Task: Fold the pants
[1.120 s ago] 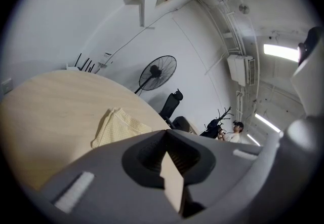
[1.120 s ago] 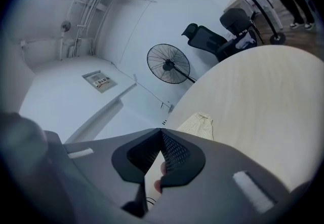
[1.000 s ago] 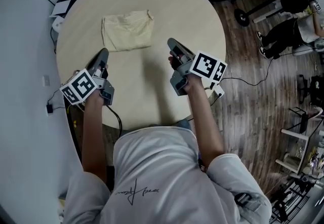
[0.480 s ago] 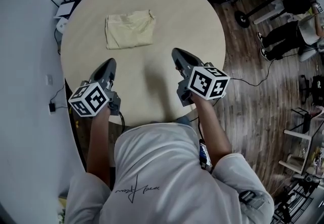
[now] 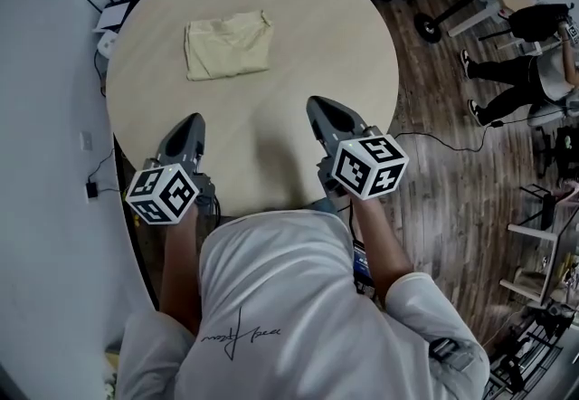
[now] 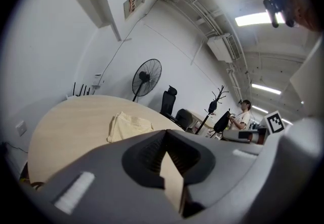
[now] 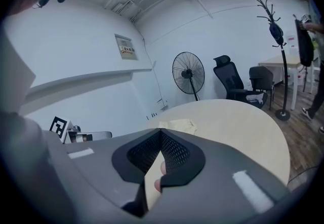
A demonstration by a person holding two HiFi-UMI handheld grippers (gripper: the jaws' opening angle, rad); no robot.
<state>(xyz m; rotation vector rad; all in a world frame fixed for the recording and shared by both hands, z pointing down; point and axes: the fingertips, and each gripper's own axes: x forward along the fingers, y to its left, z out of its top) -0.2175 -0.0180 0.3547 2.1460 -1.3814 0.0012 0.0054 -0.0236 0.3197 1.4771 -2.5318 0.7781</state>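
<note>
The pale yellow pants (image 5: 227,44) lie folded into a small rectangle on the far left part of the round table (image 5: 298,36). They show again as the pants (image 6: 127,125) ahead of the left jaws and as the pants (image 7: 177,125) small and far off. My left gripper (image 5: 188,124) hovers over the table's near left edge, shut and empty. My right gripper (image 5: 322,109) hangs over the near right part of the table, shut with nothing held. Both are well short of the pants.
A wall runs close along the table's left side, with a router and cables (image 5: 110,14) at the far left edge. Wooden floor, a stand base (image 5: 432,27) and a seated person (image 5: 529,68) lie to the right. A fan (image 6: 146,77) and office chairs stand beyond the table.
Both grippers have drawn back toward the person's body, away from the pants, and rolled so that their marker cubes face up more. The pants have not moved.
</note>
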